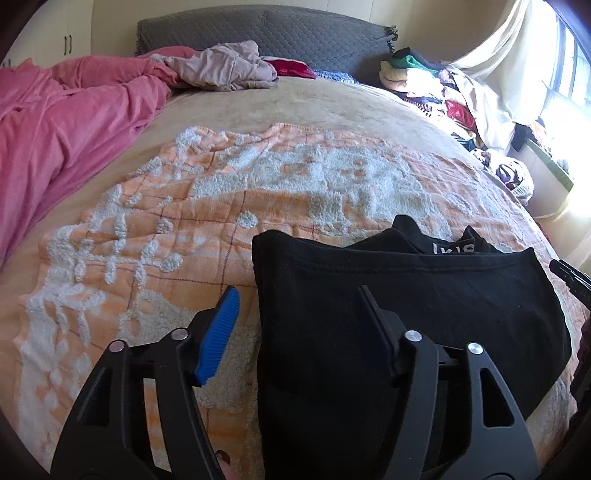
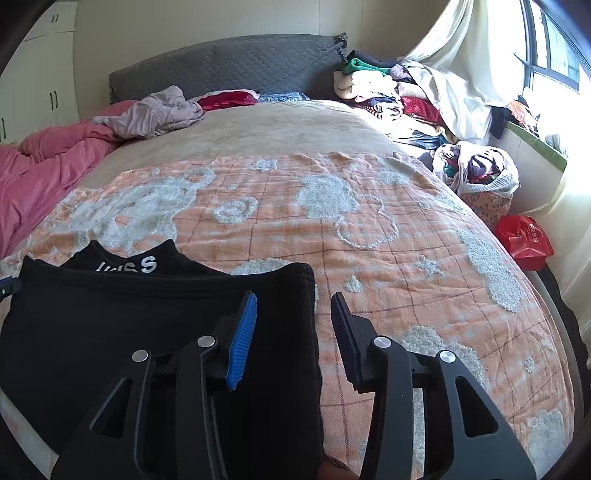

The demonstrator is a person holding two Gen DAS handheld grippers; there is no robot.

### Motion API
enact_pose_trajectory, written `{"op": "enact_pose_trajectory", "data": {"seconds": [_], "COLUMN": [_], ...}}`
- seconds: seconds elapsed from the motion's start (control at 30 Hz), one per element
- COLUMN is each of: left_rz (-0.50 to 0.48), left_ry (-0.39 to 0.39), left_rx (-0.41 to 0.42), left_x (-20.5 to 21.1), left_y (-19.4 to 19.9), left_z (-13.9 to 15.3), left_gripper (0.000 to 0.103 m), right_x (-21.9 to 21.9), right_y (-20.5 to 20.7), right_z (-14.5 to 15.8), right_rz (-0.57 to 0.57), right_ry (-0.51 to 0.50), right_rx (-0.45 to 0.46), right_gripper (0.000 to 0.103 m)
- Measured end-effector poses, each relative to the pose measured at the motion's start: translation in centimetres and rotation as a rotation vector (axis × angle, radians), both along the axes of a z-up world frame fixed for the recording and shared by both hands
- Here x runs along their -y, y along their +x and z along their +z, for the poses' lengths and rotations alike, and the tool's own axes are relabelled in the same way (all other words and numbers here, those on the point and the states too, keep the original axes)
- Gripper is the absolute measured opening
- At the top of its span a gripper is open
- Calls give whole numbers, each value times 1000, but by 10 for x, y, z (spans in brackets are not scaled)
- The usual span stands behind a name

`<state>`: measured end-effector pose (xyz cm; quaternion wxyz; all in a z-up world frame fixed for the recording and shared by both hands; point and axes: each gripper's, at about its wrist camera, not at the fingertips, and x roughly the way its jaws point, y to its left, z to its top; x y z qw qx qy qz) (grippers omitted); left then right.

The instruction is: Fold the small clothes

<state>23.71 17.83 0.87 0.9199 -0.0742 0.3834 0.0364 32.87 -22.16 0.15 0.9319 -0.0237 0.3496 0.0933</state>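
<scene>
Far left on the bed (image 1: 288, 107) we see a rumpled pink duvet (image 1: 62, 122), and beside it, towards the grey headboard (image 1: 266, 33), a crumpled mauve garment (image 1: 221, 66). An orange blanket (image 1: 155, 229) with raised white patterns covers the near part of the bed.

Next comes our left tool (image 1: 299, 306), its jaws spread wide with nothing between them. Its blue-padded finger (image 1: 218, 336) sits over the blanket just left of the black garment (image 1: 406, 295), and its other finger over the cloth itself.

The black garment lies flat on the orange blanket, partly folded, with a waistband bearing white letters (image 2: 127, 266) showing at its far edge.

Our right tool (image 2: 293, 314) straddles the garment's right edge, jaws likewise wide and empty: the blue finger (image 2: 242, 343) is over the black cloth, the dark finger over the blanket.

Further right, a heap of mixed clothes (image 2: 388, 88) is stacked by the headboard, under a pale curtain (image 2: 454, 55). Below it stand a basket of laundry (image 2: 480, 177) and a red bag (image 2: 524, 236) beside the bed.
</scene>
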Motion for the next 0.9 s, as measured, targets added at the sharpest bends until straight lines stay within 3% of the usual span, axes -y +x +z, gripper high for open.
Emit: {"op": "enact_pose_trajectory", "data": {"seconds": [0.27, 0.37, 0.53, 0.67, 0.9], "left_rz": [-83, -120, -136, -133, -127], "left_ry": [3, -29, -27, -49, -79], "left_rx": [21, -14, -85, -143, -138], "left_x": [25, 32, 38, 35, 31], "left_y": [-26, -33, -44, -49, -61], "left_z": [20, 12, -8, -26, -27], "left_gripper": [66, 66, 66, 68, 71], "right_x": [-23, -36, -59, -89, -129], "right_y": [-37, -52, -76, -95, -118], "right_z": [6, 3, 2, -2, -20], "right_rz": [96, 139, 224, 313, 404], "right_ry": [64, 49, 82, 56, 8], "right_rx": [-21, -36, -56, -54, -99], "right_gripper": [59, 65, 65, 76, 77]}}
